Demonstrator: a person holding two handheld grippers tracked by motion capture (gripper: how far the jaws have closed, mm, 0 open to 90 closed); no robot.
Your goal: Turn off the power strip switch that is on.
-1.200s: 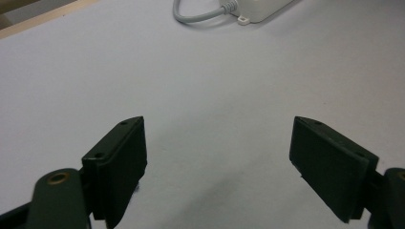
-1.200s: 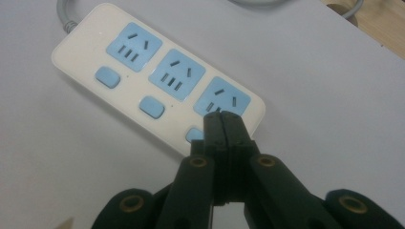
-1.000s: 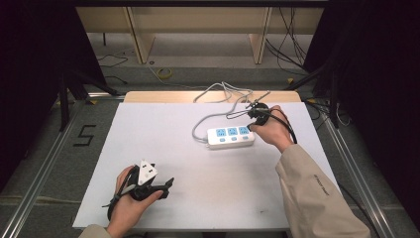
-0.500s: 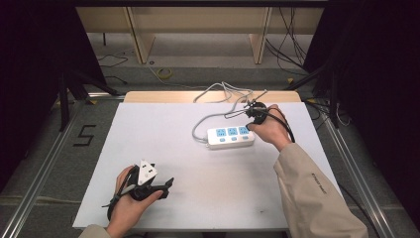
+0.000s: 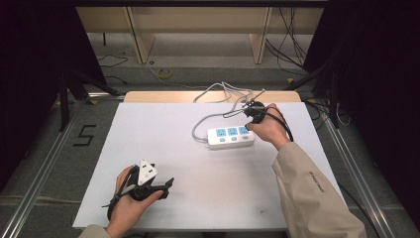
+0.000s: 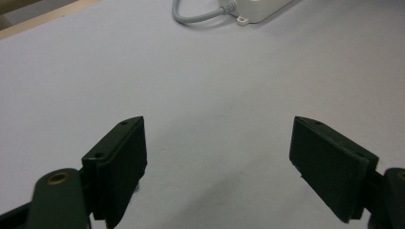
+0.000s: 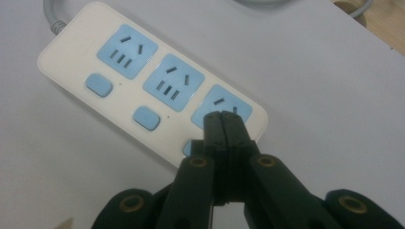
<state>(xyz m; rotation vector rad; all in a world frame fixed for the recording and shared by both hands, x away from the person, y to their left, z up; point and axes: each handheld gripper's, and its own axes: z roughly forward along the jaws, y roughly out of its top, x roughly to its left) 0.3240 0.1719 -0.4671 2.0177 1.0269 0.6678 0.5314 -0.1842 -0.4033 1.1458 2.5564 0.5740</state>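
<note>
We hold the right gripper (image 7: 223, 117), jaws pressed together and empty, over the end switch of the power strip (image 7: 143, 90) mid-table. Pushing off-centre could skid the light strip. The left gripper (image 6: 217, 157) gapes wide, idle.

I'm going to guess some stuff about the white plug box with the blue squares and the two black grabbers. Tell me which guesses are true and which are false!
1. The power strip has three blue sockets. True.
2. The right gripper has its jaws wide open. False: they are shut together, over the socket at the strip's end.
3. The left gripper holds the strip's cable. False: its jaws are open with nothing between them, over the bare white table.
4. Each socket has a blue button beside it. True.
5. A plug is stuck in the middle socket. False: no plug is in the sockets.
</note>
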